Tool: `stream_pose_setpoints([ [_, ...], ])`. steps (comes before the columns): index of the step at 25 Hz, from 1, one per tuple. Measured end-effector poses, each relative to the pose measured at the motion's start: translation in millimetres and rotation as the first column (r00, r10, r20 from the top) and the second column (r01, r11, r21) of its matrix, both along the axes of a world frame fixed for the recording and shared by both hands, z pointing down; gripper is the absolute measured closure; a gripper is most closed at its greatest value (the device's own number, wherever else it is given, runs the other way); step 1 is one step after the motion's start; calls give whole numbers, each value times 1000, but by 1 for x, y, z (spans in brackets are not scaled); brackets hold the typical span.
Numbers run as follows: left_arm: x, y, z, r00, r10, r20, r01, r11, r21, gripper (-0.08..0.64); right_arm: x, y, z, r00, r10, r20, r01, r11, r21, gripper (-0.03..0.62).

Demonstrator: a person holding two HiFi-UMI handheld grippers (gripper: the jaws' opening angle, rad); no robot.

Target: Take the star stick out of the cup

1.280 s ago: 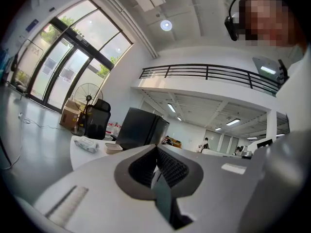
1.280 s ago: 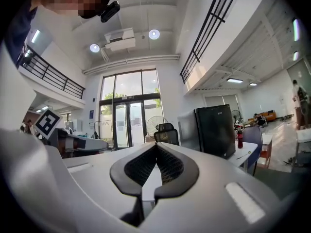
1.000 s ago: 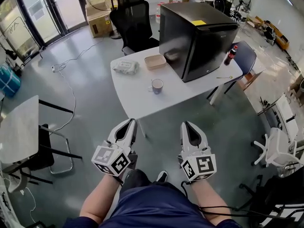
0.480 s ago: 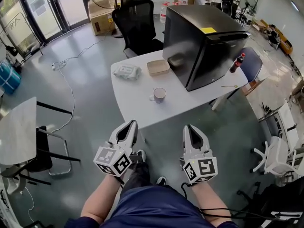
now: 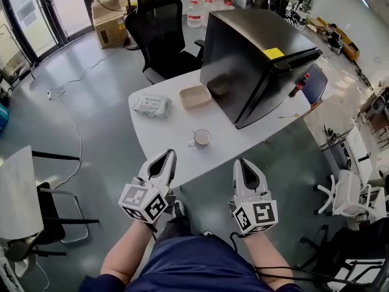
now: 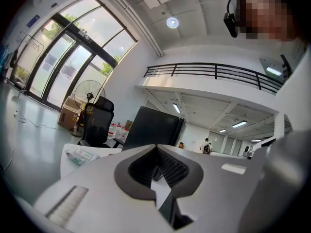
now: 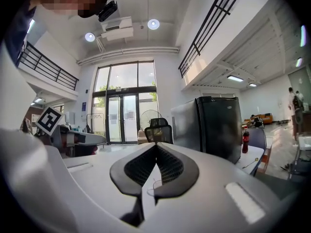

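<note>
In the head view, a white handled cup (image 5: 201,138) is seen upright near the front edge of a white surface (image 5: 164,132), with a pack of wet wipes (image 5: 151,105) and a beige shallow tray (image 5: 195,96) behind it and a black box-shaped fridge (image 5: 249,53) to its right. No star stick can be made out in the cup from here. A thin pale stick (image 5: 289,115) lies on the surface by the fridge's far corner, and whether it is the star stick cannot be told. The left claw (image 5: 166,158) and the right claw (image 5: 242,163) are held low and side by side, short of the surface and well apart from the cup, probably because the approach is not finished.

In the left gripper view, the left claw (image 6: 155,148) is seen with its jaws together and nothing between them. It is aimed over the surface toward the fridge (image 6: 153,127).

In the right gripper view, the right claw (image 7: 156,147) is likewise closed and empty. Beyond it, a red-capped cola bottle (image 7: 245,139) stands beside the fridge (image 7: 214,125).
</note>
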State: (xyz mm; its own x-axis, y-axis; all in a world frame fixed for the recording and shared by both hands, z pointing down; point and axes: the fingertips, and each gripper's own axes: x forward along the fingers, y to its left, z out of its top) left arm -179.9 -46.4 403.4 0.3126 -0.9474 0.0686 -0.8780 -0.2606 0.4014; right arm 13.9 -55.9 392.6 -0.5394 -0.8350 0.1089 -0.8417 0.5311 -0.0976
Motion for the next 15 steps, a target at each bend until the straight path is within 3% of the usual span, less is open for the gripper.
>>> stream_pose_setpoints([
  [15, -26, -62, 20, 993, 104, -49, -105, 994, -19, 555, -34, -42, 9, 996, 78, -42, -79, 997, -25, 586],
])
